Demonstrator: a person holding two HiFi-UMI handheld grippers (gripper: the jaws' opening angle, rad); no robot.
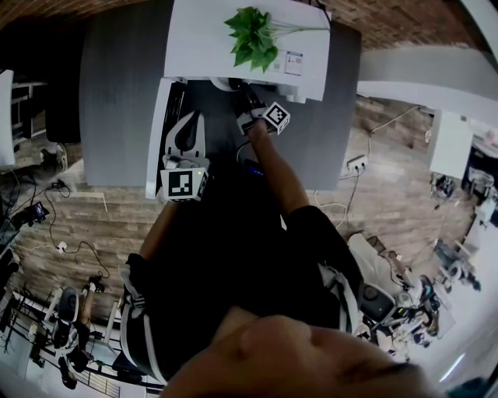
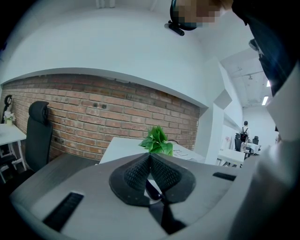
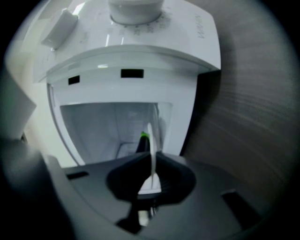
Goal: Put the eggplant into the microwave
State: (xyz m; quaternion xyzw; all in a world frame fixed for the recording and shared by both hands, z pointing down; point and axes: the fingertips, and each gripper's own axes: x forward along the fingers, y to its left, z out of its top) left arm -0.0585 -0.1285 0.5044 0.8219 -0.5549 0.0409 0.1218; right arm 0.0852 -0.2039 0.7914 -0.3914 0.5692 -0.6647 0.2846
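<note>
The white microwave [image 1: 226, 47] stands at the back of the dark table [image 1: 117, 101], and its door [image 1: 158, 132] hangs open to the left. My right gripper [image 1: 247, 105] reaches to the cavity mouth. In the right gripper view it [image 3: 153, 161] is shut on the rim of a white plate [image 3: 150, 136], seen edge-on. The dark eggplant [image 3: 142, 142] with a green stem lies on that plate, just inside the cavity [image 3: 112, 126]. My left gripper [image 1: 187, 136] hovers by the open door. Its jaws [image 2: 150, 157] are shut, tips touching, with nothing between the tips.
A green plant [image 1: 253, 35] and a paper sheet sit on top of the microwave. A control knob [image 3: 136, 9] shows on its front panel. A brick wall [image 2: 93, 112] and an office chair [image 2: 37, 126] lie beyond the table. Cables run across the wooden floor [image 1: 70, 225].
</note>
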